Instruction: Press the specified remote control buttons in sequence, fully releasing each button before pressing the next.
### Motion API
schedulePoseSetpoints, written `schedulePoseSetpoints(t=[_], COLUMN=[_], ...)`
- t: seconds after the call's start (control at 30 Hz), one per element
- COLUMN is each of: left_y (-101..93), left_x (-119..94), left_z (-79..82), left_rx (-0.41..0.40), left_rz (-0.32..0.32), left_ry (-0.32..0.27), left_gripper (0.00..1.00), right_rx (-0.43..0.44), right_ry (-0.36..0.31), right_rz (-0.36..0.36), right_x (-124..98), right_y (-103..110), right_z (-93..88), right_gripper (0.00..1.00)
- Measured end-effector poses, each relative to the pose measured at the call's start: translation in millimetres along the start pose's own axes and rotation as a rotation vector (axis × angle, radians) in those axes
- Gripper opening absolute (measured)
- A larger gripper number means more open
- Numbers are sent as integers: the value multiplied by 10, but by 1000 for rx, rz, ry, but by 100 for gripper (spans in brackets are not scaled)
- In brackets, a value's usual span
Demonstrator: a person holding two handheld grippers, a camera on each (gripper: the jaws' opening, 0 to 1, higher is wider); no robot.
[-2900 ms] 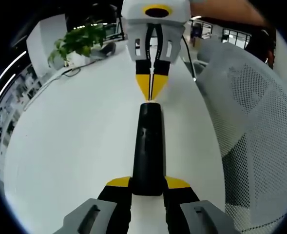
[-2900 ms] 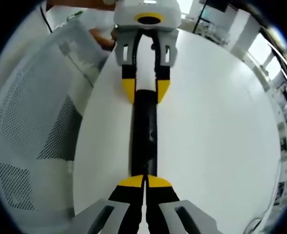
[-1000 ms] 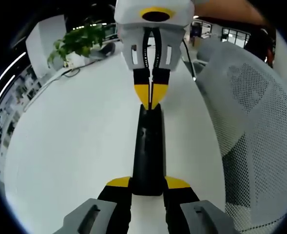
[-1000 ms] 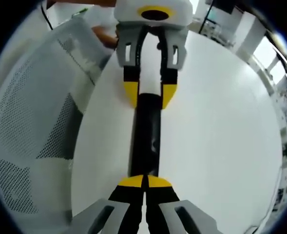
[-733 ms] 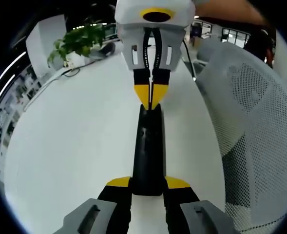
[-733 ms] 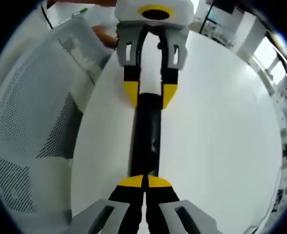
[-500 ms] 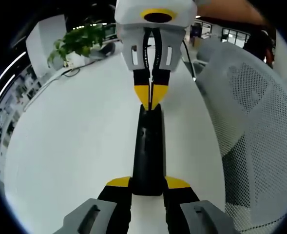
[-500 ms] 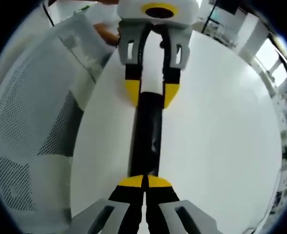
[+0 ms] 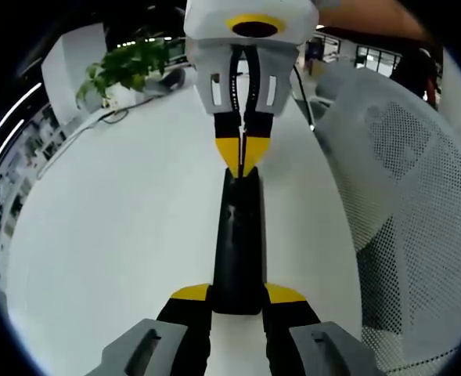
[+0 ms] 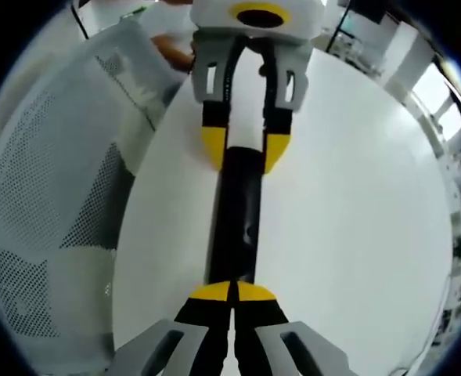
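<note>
Item: black remote control (image 9: 238,239), long and slim, lying flat on a white bench (image 9: 120,227). Our left gripper (image 9: 238,294) is clamped on the near end of the remote, one yellow-tipped jaw on each side of it, and the body runs straight ahead of that gripper. Our right gripper (image 10: 232,293) has its jaws pressed together into a single point, and that point rests on the end of the remote nearest it; in the left gripper view the right gripper comes in from the far side, tips down on the far end of the remote. We cannot make out individual buttons beyond a small mark partway along the top face, so which button lies under the tips is not clear. Beyond the right gripper, across the bench: a potted plant (image 9: 128,66) and a cable (image 9: 113,117). Beside the bench, to the right of the left gripper: a white mesh chair back (image 9: 402,204). Risks, in our judgement: the closed tips sit very near the end edge of the remote and could slide off it under load; pressing there could lever the remote up against the left gripper's hold; an incomplete lift before the next press would breach the full-release rule.
</note>
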State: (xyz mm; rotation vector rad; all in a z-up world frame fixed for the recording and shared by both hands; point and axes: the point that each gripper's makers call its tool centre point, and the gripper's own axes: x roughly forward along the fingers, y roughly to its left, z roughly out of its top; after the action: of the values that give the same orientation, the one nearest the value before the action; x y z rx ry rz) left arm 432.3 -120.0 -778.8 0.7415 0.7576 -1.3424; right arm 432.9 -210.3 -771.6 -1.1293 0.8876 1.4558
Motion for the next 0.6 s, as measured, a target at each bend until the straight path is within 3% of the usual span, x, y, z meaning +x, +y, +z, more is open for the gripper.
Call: schedulePoseSetpoints(t=[0.6], left_y=[-8], left_x=[0], left_z=[-3], left_rx=[0], left_rz=[1], left_ry=[0], left_gripper=[25], right_rx=[19], right_ry=[-30], right_rz=[-18], right_x=[-58], right_y=[-10], right_z=[26], right_gripper=[0])
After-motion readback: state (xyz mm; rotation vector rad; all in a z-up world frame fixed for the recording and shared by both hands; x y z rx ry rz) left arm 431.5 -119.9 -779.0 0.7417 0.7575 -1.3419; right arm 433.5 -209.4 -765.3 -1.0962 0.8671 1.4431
